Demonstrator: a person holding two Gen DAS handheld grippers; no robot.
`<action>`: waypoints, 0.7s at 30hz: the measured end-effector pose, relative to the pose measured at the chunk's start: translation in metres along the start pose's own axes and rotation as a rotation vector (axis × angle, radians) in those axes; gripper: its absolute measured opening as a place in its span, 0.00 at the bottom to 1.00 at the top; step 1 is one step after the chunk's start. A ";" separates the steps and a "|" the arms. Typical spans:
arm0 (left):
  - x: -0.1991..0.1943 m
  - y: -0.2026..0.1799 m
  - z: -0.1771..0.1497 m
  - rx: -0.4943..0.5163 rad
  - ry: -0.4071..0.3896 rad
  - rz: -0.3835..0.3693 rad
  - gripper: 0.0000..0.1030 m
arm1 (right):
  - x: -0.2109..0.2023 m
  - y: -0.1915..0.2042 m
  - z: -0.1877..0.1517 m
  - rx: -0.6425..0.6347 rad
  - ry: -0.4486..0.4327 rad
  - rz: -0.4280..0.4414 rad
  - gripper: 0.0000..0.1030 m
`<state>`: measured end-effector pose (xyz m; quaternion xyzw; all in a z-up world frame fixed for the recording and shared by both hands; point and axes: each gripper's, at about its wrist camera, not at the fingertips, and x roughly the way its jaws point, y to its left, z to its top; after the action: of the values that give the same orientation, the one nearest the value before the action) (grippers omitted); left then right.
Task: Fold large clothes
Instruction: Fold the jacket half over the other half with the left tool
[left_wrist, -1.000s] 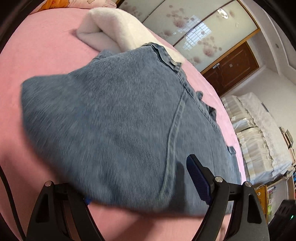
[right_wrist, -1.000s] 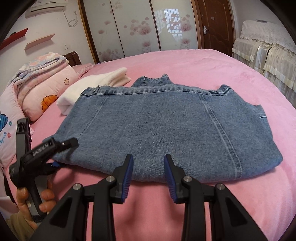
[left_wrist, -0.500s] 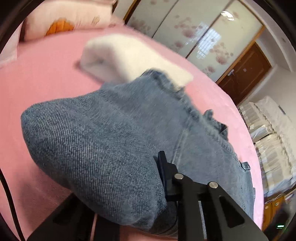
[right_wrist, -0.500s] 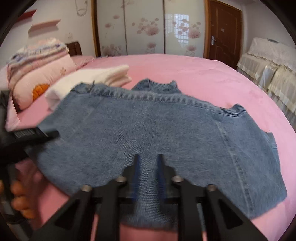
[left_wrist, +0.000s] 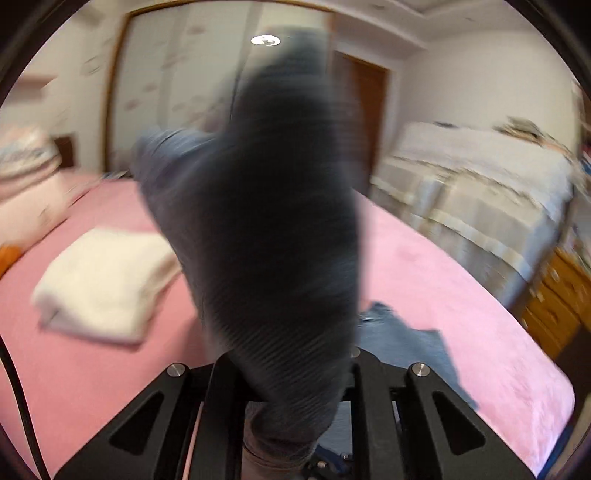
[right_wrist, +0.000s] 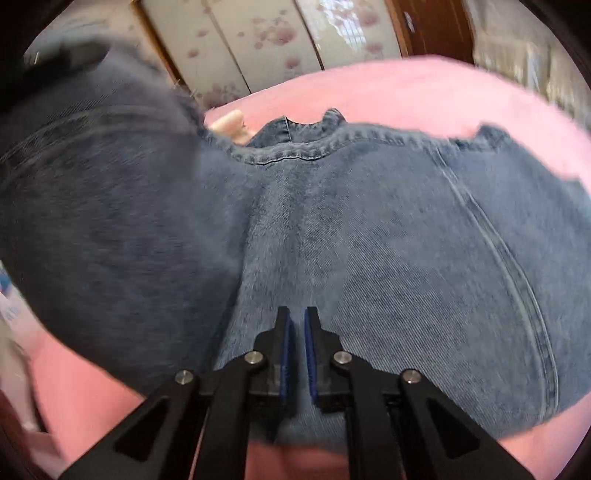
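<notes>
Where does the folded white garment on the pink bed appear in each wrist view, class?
Left wrist view: the folded white garment lies at lower left on the pink bed, left of the lifted denim jacket.
Right wrist view: only a pale sliver peeks above the jacket's collar, upper centre-left.
Shared landmark: the flowered wardrobe doors.

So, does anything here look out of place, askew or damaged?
Nothing stands out. The denim garment lies on the pink bed, its left side lifted in the left gripper, its near hem pinched by the right gripper. The folded white cloth looks neat.
</notes>
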<state>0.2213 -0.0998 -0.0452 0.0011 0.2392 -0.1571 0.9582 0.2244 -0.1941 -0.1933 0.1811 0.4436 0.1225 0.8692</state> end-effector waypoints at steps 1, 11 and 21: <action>0.005 -0.021 -0.002 0.049 0.007 -0.027 0.11 | -0.016 -0.010 -0.002 0.025 -0.019 -0.004 0.04; 0.121 -0.137 -0.125 0.420 0.411 -0.015 0.21 | -0.140 -0.136 -0.050 0.226 -0.058 -0.320 0.04; 0.093 -0.124 -0.089 0.290 0.466 -0.165 0.62 | -0.163 -0.159 -0.051 0.262 -0.101 -0.288 0.05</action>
<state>0.2205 -0.2391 -0.1580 0.1545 0.4273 -0.2626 0.8512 0.0977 -0.3879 -0.1697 0.2333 0.4327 -0.0708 0.8679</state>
